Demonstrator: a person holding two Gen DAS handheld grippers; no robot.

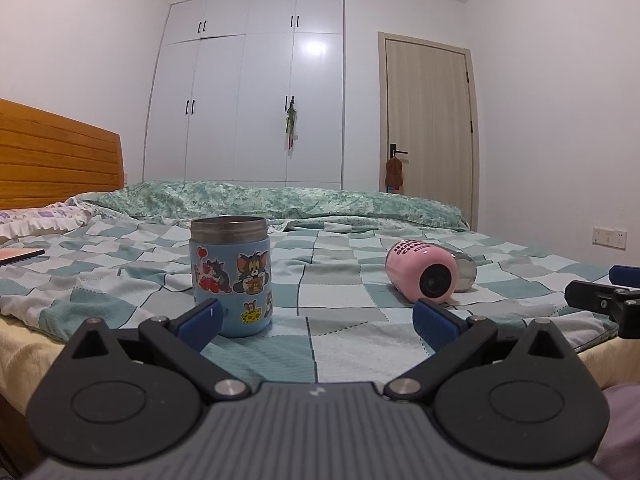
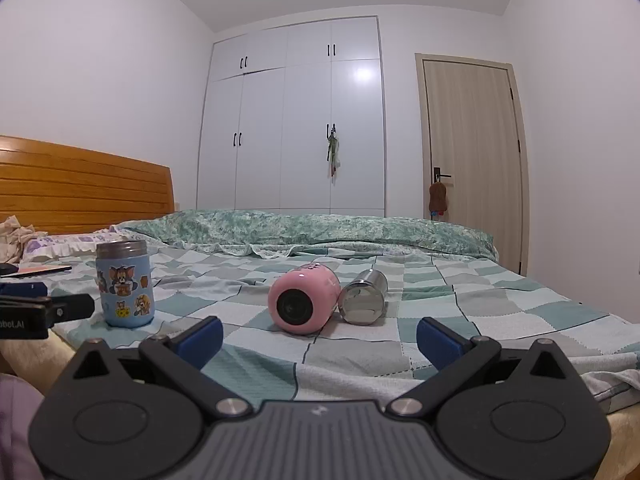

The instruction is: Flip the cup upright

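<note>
Left wrist: left gripper spread wide, holding nothing, low at the bed's edge; blue cup upright, pink cup toppled, base forward.

Right wrist: right gripper equally wide and unladen, facing pink cup (steel cup touching). Best clamped mid-body, then rotated.

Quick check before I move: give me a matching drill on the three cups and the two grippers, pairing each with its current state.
Column 1:
1. blue cup
2. pink cup
3. steel cup
4. left gripper and right gripper

Column 2:
a. lying on its side, base toward the camera
b. open, holding nothing
c. standing upright on the bed
d. lying on its side beside the pink one

Pairs: 1-c, 2-a, 3-d, 4-b
</note>
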